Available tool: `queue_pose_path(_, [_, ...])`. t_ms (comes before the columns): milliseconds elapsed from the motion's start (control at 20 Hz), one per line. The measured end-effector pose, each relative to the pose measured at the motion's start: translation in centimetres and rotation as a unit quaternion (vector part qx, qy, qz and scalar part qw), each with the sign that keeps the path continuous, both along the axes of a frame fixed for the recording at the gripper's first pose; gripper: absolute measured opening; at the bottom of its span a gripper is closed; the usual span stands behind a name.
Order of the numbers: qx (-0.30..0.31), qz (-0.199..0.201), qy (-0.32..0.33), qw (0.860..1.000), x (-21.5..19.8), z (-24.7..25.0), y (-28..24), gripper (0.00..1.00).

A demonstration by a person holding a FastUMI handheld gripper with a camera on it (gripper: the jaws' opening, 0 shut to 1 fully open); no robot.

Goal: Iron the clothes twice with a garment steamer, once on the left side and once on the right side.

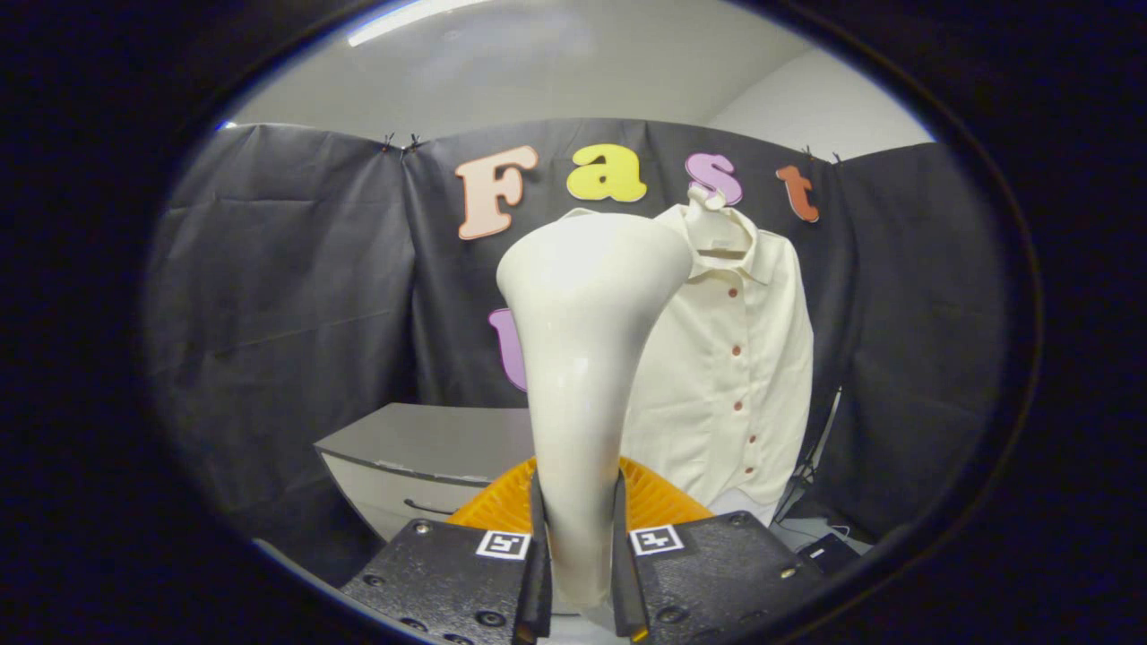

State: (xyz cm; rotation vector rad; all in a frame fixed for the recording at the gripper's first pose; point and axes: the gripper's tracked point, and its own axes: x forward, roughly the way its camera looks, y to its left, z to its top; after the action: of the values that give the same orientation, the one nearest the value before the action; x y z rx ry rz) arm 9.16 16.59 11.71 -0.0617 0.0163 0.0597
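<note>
Clamping gripper [580, 573] tight on steamer [582, 358] handle | rigid, glossy, likely slippery and top-heavy, so grip low | shirt [744, 376] beyond the head, soft, hanging loose

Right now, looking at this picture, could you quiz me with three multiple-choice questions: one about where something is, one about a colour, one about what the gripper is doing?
1. Where does the shirt hang?
A. On a hanger against the black cloth wall, beyond the steamer
B. Folded on the grey cabinet
C. On the floor

2. What colour are the shirt's buttons?
A. Blue
B. Reddish brown
C. White

3. What are the gripper's fingers doing?
A. Spread wide, holding nothing
B. Shut on the shirt's sleeve
C. Shut on the steamer's handle

Answers:
1. A: the shirt hangs upright behind the steamer's head, to one side of the grey cabinet.
2. B: a row of reddish-brown dots runs down the cream front.
3. C: both fingers press the cream handle from either side.
</note>
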Motion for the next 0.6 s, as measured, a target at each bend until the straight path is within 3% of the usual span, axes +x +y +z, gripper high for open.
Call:
queue_pose_path(300, [-0.004,-0.004,-0.009,1.000,-5.5,-5.3,-0.1,0.26])
queue_pose_path(600, [0.004,-0.009,0.016,1.000,-8.1,-10.3,-0.8,0.26])
